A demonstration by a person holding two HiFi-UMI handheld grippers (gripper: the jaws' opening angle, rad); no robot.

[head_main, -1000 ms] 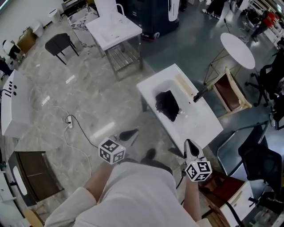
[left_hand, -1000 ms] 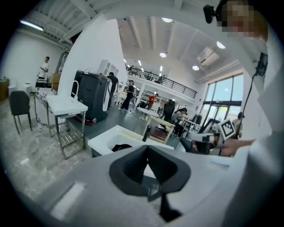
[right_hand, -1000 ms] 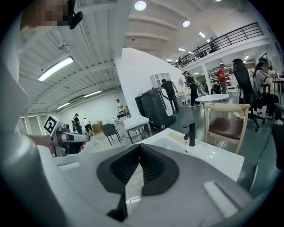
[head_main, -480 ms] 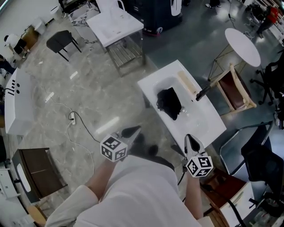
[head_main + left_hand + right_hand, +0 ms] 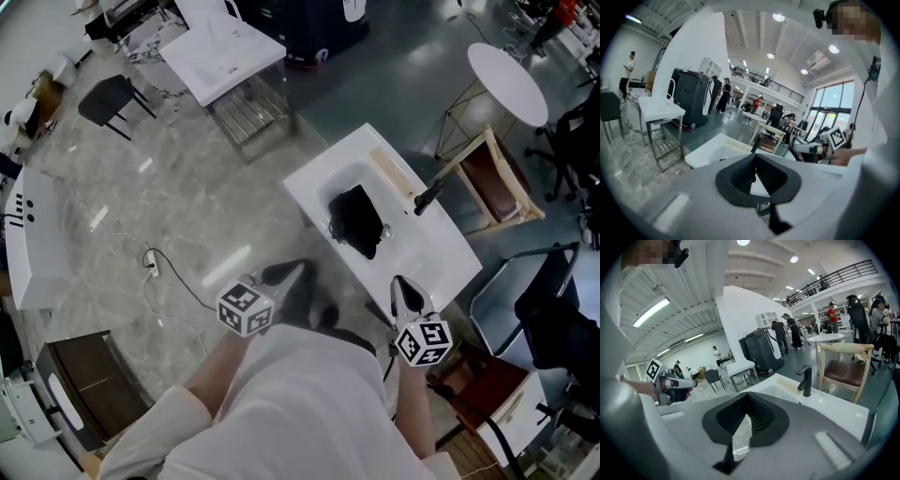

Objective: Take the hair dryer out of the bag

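Though the black bag (image 5: pixel 356 223) lies in the sink (image 5: pixel 429 261), its contents are hidden.

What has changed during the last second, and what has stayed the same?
The left gripper and right gripper have moved a little toward the sink as the person steps closer. Nothing was taken or released. Both stay shut and empty; the bag still lies untouched in the sink.

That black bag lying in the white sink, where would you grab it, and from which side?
Probably a raised fold of the black bag, from above on the near side: it lies slumped in the basin, and the faucet stands at the far rim. Its opening is too small to see.
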